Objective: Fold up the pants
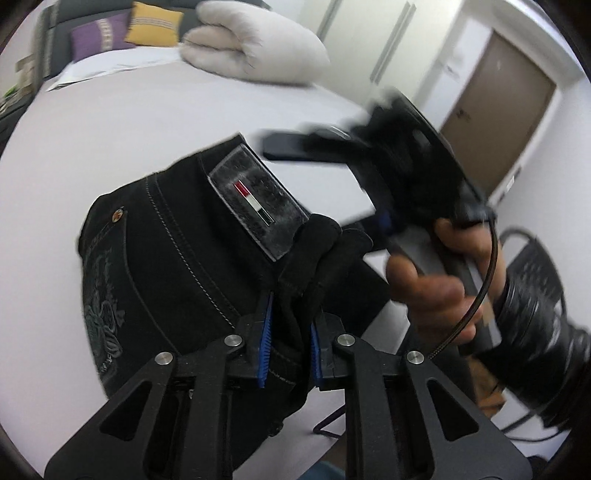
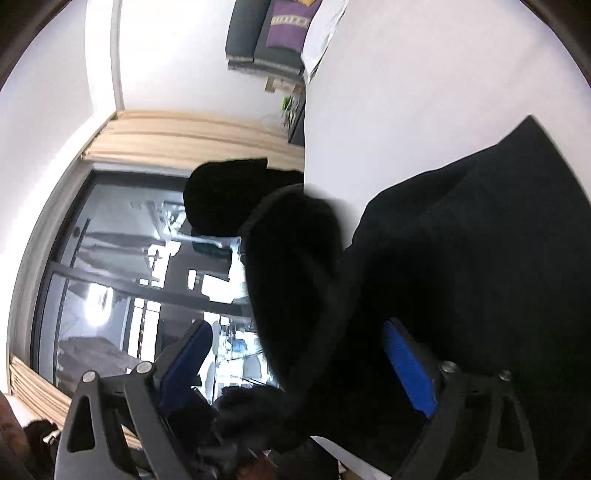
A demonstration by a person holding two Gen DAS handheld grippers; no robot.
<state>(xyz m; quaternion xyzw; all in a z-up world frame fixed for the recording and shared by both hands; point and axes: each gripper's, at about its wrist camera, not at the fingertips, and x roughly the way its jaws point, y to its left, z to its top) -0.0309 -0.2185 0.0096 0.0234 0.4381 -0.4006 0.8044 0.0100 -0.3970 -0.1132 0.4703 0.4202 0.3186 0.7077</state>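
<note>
- My left tool (image 1: pixel 290 317) is clamped on a bunched fold of the black pants (image 1: pixel 177 266); the blue pads press the cloth from both sides, and a tuft of fabric sticks up between the fingers.
- In the left wrist view the pants lie on the white bed (image 1: pixel 147 110), waistband toward the camera. I can see a clear patch with a red, white and black stripe (image 1: pixel 255 201), a metal rivet (image 1: pixel 118 215) and pale embroidery (image 1: pixel 101 317) on the pocket side.
- The part of the pants nearest my left tool looks lifted off the bed; the rest rests on the sheet.
- My right tool (image 1: pixel 321 146) appears in the left view above and to the right of the pants, blurred, with the person's right hand (image 1: pixel 439 280) wrapped around its handle and a black cable (image 1: pixel 476 295) looping beside it.
- In the right wrist view my right tool (image 2: pixel 295 354) stands released, its blue pads well apart. Black cloth of the pants (image 2: pixel 461 277) hangs between and past them, against the right-side pad (image 2: pixel 406 365), but the left-side pad (image 2: pixel 188 354) is clear of it.
- That view is tilted: the bed (image 2: pixel 406 92) fills the upper right, a large window (image 2: pixel 122 277) with beige curtains (image 2: pixel 184 136) the left.
- At the far end of the bed I see a rolled pale duvet (image 1: pixel 255 44), a yellow cushion (image 1: pixel 155 24) and a purple cushion (image 1: pixel 98 38).
- A brown door (image 1: pixel 498 114) is at the right of the left view.
</note>
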